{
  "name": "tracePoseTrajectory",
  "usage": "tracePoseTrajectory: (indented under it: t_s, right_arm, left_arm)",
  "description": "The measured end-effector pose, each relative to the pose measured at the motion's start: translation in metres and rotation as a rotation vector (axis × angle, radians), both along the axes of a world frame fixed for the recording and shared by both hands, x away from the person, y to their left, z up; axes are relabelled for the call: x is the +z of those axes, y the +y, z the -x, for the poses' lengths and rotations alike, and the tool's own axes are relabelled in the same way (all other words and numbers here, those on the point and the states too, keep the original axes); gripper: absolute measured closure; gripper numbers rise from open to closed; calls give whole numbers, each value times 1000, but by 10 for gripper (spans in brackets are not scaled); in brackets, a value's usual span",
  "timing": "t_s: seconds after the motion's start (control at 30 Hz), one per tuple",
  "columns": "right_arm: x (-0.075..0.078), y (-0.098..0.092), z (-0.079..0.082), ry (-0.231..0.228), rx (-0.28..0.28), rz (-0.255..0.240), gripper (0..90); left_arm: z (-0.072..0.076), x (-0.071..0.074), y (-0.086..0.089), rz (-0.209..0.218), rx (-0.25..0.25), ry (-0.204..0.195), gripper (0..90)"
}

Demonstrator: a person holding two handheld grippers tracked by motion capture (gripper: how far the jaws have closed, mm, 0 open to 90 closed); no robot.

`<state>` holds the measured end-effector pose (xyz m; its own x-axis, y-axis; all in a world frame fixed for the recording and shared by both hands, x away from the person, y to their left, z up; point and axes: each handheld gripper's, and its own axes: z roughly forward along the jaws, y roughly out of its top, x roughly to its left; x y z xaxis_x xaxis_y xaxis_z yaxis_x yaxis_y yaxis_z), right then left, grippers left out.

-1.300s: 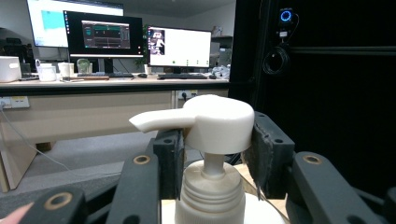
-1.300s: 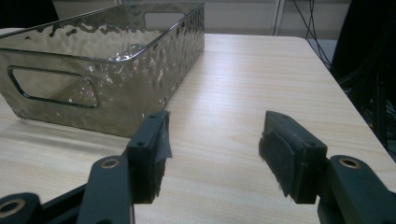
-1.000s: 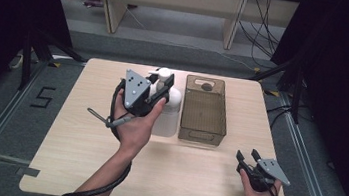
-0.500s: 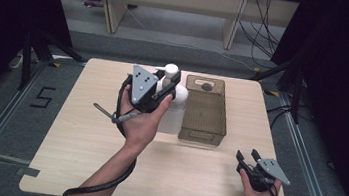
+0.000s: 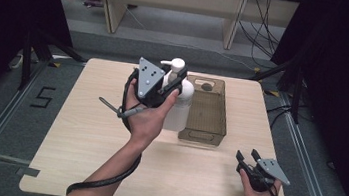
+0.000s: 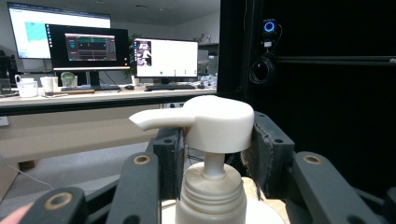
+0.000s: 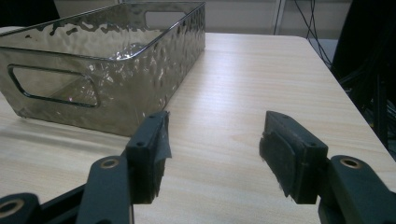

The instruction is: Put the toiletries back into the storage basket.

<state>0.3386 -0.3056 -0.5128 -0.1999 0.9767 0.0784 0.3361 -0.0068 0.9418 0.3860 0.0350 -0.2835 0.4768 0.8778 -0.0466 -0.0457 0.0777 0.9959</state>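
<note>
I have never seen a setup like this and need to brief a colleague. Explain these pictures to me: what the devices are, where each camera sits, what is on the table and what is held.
There is no robot here. A person holds a hand-operated two-jaw tool in each hand. The high view looks down from above the person's side of the wooden table; the forearms come in from the bottom. The other two pictures come from cameras riding on the tools, looking along their black jaws.

On the table stands a smoky translucent plastic bin with handle cutouts. Nothing can be seen inside it.

The left tool is shut on a white pump bottle, gripping it at the neck just below the pump head. The bottle is upright beside the bin's left wall; I cannot tell whether it is lifted off the table.

The right tool rests near the table's front right corner, jaws open and holding nothing, pointing toward the bin.
</note>
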Motion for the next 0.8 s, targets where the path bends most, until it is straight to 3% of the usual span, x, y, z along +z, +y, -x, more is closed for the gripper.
tracePoseTrajectory:
  t_s: [0.1,0.17,0.2,0.23,0.27,0.37,0.6,0.63,0.73,0.77,0.8]
  right_arm:
    - [0,-3,-1,-17,11,40,422]
    - [0,-3,-1,-16,11,39,422]
    - [0,0,0,-3,0,3,422]
    - [0,0,0,-3,0,3,422]
    - [0,-3,-1,-15,10,37,422]
    - [0,0,0,-3,2,3,422]
    - [0,-3,-1,-14,11,38,422]
    - [0,0,0,0,0,-1,422]
    - [0,0,0,0,0,0,422]
    - [0,-3,-1,-17,11,39,422]
    - [0,-3,-1,-16,12,37,422]
  left_arm:
    - [-1,2,-2,-1,-5,-2,593]
    - [-2,2,-3,0,-7,-2,592]
    - [-3,3,-4,4,-9,-4,592]
    - [-3,3,-5,1,-10,-2,593]
    - [-4,3,-6,0,-13,-3,592]
    - [-5,4,-8,6,-18,-6,592]
    - [-9,7,-13,4,-29,-8,592]
    - [-10,7,-14,4,-31,-9,592]
    - [-13,8,-17,0,-39,-10,592]
    - [-14,8,-17,0,-41,-10,592]
    - [-14,8,-18,0,-41,-9,593]
